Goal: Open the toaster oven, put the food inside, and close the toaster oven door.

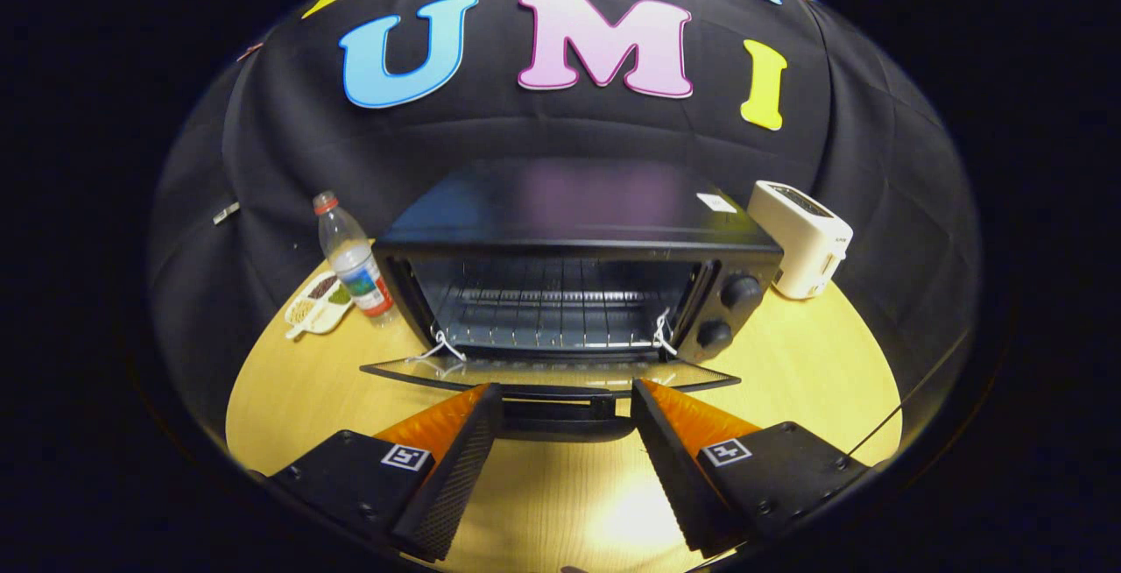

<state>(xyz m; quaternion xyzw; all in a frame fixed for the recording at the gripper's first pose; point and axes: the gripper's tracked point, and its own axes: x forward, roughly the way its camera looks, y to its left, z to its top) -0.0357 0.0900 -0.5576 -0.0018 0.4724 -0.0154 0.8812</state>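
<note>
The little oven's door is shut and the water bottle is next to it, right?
Not quite. The gripper view shows the toaster oven with its door folded down open, the wire rack bare. The water bottle does stand beside it. The gripper has its jaws open near the door handle.

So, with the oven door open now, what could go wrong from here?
The open claw sits right at the lowered door's handle; pushing forward could strike the glass. Swinging left toward the snack dish might topple the upright bottle beside the toaster oven.
</note>
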